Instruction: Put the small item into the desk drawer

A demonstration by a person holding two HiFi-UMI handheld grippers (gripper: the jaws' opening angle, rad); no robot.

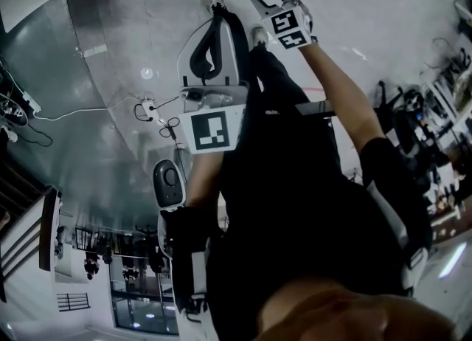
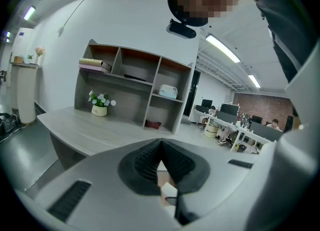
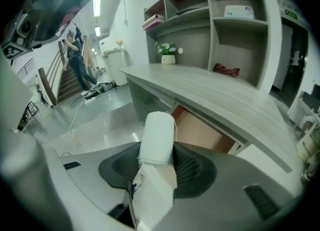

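standing up between the jaws of the right gripper (image 3: 157,151), the small white roll (image 3: 157,130) is clamped on both sides by the ribbed pads (image 3: 192,167). its lower end has a frayed edge, and a loose white strip hangs below it. the roll is in the air in front of the desk (image 3: 220,97), not in the drawer yet. the drawer (image 3: 200,131) is pulled open under the desk top and its brown inside shows just beside the roll in the right gripper view.

the left gripper (image 2: 160,143) is clenched: its dark ribbed tips meet at one point and nothing is between them. in the head view it is near the right gripper, a little lower, with its marker cube (image 1: 214,131) facing the camera.

on the desk stands a shelf unit (image 3: 212,22) with open compartments. a small pot with white flowers (image 3: 168,57) stands on the desk top, a red thing (image 3: 226,69) lies in a lower compartment, a white box (image 3: 239,11) is in the one above, and books (image 3: 155,21) lie on the left shelf. far behind, a person (image 3: 75,55) is on the stairs.
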